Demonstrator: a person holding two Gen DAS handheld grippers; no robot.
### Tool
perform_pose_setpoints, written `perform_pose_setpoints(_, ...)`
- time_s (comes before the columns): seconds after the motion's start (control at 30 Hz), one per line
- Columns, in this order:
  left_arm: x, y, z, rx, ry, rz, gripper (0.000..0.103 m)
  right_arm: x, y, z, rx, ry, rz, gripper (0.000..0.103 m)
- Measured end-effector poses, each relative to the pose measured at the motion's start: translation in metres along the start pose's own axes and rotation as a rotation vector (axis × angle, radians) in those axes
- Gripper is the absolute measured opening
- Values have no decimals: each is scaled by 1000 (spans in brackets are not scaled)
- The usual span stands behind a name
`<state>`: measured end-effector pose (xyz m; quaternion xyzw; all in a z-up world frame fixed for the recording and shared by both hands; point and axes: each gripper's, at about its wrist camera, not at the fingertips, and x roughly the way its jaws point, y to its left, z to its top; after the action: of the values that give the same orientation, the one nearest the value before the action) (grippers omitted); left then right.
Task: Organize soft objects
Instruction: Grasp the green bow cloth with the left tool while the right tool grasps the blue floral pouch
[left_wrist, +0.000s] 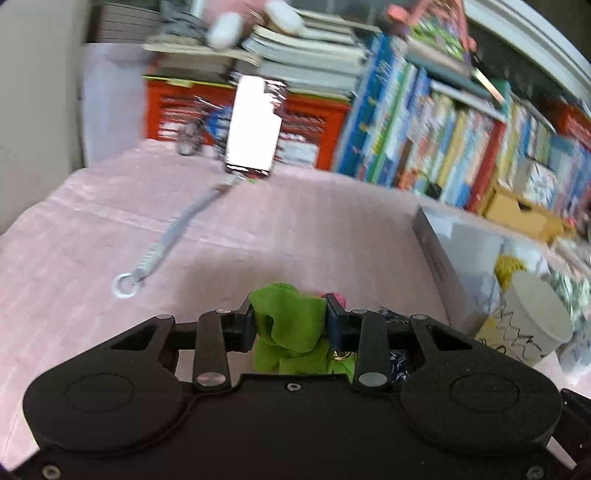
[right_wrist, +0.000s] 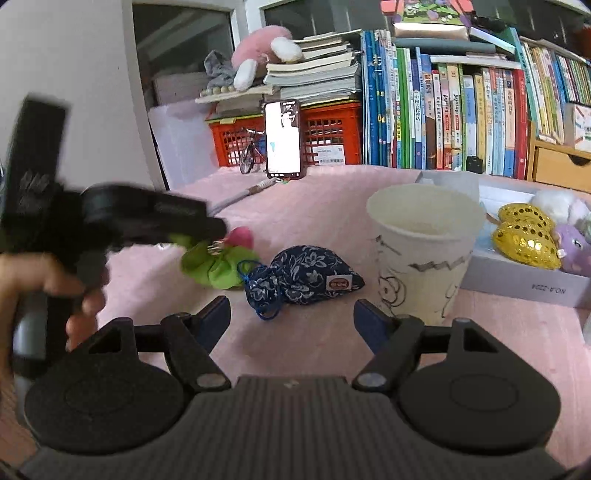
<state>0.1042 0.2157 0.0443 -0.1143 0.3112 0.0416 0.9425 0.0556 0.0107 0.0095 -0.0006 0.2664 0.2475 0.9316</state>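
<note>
My left gripper (left_wrist: 290, 314) is shut on a green soft toy (left_wrist: 288, 325) with a pink part (left_wrist: 338, 297), held just above the pink tablecloth (left_wrist: 258, 229). The right wrist view shows that gripper (right_wrist: 212, 236) in a person's hand at the left, blurred, with the green toy (right_wrist: 218, 267) hanging from it. A dark blue floral pouch (right_wrist: 306, 277) lies on the cloth just ahead of my right gripper (right_wrist: 291, 314). The right gripper is open with nothing between its fingers.
A white paper cup (right_wrist: 424, 254) stands right of the pouch. Behind it a grey box (right_wrist: 524, 284) holds gold sequin hearts (right_wrist: 524, 236) and plush toys (right_wrist: 576, 247). At the back are a phone (right_wrist: 282, 138), a red crate (right_wrist: 332, 129) and books (right_wrist: 443, 110). A grey strap (left_wrist: 173, 236) lies on the cloth.
</note>
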Motion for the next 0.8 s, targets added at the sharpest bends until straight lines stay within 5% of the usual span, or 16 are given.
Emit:
perform_pose_setpoints(0.23, 1, -14, -1, 88, 81, -135, 34, 10, 0, -2, -17, 25, -56, 83)
perform_pose_setpoints(0.4, -13, -17, -9, 107, 85, -153, 35, 16, -1, -2, -13, 39, -66, 83)
perform_pose_setpoints(0.6, -21, -5, -8, 102, 40, -28, 35, 26, 6, 2, -17, 30, -71, 83)
perform_pose_setpoints(0.8, -16, 11, -9, 51, 53, -11, 35, 38, 12, 4, -16, 30, -116, 76)
